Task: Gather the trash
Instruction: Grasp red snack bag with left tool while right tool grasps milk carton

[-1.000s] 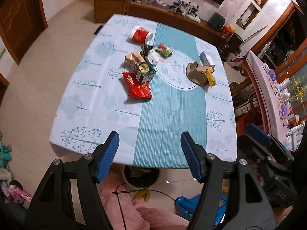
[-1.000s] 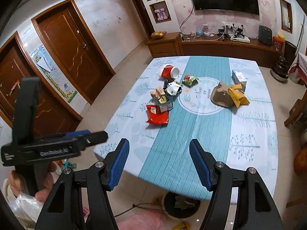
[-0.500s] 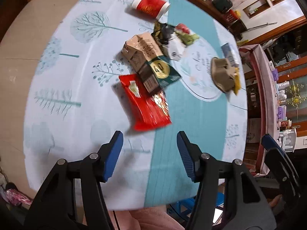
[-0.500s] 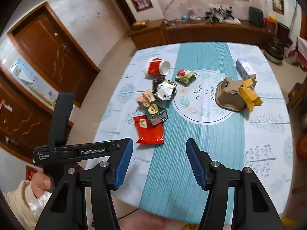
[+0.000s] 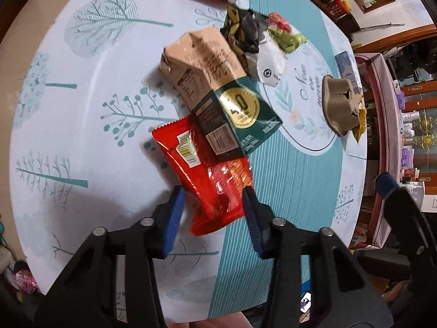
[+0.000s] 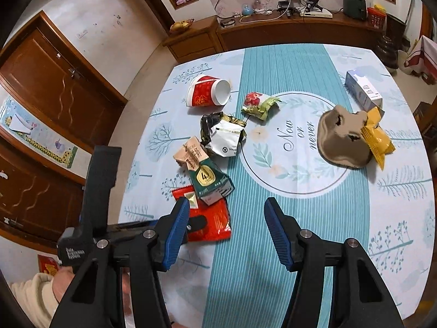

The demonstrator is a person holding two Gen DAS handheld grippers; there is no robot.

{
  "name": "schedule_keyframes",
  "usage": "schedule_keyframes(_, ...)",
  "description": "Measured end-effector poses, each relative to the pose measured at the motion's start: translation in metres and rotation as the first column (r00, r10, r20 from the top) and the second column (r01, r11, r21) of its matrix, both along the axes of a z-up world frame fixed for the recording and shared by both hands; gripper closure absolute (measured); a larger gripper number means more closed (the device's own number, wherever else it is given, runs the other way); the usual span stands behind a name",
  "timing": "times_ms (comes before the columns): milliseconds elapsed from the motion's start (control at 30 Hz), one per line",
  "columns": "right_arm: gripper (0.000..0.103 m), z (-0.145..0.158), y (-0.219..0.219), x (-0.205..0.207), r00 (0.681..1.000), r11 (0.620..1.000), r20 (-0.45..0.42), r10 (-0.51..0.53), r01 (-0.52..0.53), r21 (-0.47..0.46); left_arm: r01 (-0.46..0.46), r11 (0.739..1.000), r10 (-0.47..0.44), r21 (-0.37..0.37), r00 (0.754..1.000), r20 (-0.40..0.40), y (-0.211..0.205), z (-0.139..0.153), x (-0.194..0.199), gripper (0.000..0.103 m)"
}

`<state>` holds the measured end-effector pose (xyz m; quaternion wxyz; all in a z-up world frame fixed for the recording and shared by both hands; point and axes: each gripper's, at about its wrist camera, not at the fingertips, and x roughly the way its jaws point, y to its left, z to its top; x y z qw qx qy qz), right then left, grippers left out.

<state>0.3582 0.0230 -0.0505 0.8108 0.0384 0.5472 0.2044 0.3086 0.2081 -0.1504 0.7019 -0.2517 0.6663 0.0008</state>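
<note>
Jaws of the left gripper point(image 5: 213, 199) have just been closing, half open, straddling the red wrapper's point(image 5: 210, 180) near end without clear contact.

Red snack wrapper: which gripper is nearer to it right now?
Left. The left gripper straddles the red snack wrapper, jaws closing; the right gripper hangs open beside it.

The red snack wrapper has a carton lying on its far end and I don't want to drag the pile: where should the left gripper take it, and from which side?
Take the red snack wrapper by its free near end, coming down from above on the table-edge side. It lies flat, and the green carton overlaps only its far end. The left gripper, its jaws just closing, already straddles that near end.
</note>
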Motion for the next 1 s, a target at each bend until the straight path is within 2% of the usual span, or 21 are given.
schedule_keyframes(67,0.045,-0.004,0.005,0.006,1.000,1.000,-0.002,0.005,-0.005,-0.005,0.002,1.000,-0.002,-0.019,1.000,-0.023,-0.002,-0.006,0.001,0.085)
schedule_keyframes(133,0.045,-0.006,0.008,0.007,1.000,1.000,-0.006,0.013,-0.013,-0.006,0.006,1.000,-0.006,-0.028,1.000,-0.030,-0.004,-0.010,0.002,0.090)
schedule_keyframes(167,0.045,-0.009,0.011,0.010,1.000,1.000,-0.011,0.020,-0.020,-0.008,0.010,1.000,-0.011,-0.028,1.000,-0.026,-0.005,-0.011,0.002,0.099)
schedule_keyframes(200,0.045,-0.010,0.013,0.011,1.000,1.000,-0.014,0.024,-0.024,-0.009,0.016,0.999,-0.017,-0.030,1.000,-0.022,-0.006,-0.011,0.002,0.099)
schedule_keyframes(433,0.045,-0.031,0.036,0.025,0.996,0.996,-0.041,0.078,-0.079,-0.034,0.007,1.000,-0.007,-0.001,1.000,-0.007,0.016,-0.002,-0.006,0.102)
schedule_keyframes(767,0.044,-0.073,0.090,0.048,0.973,0.958,-0.042,0.225,-0.229,-0.175,-0.020,0.998,0.021,0.055,1.000,-0.018,0.061,0.004,-0.024,0.102)
schedule_keyframes(867,0.044,-0.084,0.104,0.052,0.966,0.948,-0.065,0.250,-0.258,-0.184,-0.029,0.998,0.030,0.051,0.999,-0.020,0.069,0.002,-0.025,0.102)
schedule_keyframes(1000,0.044,-0.097,0.121,0.056,0.958,0.937,-0.083,0.275,-0.286,-0.200,-0.054,0.999,0.054,0.009,0.998,-0.021,0.081,0.000,-0.027,0.102)
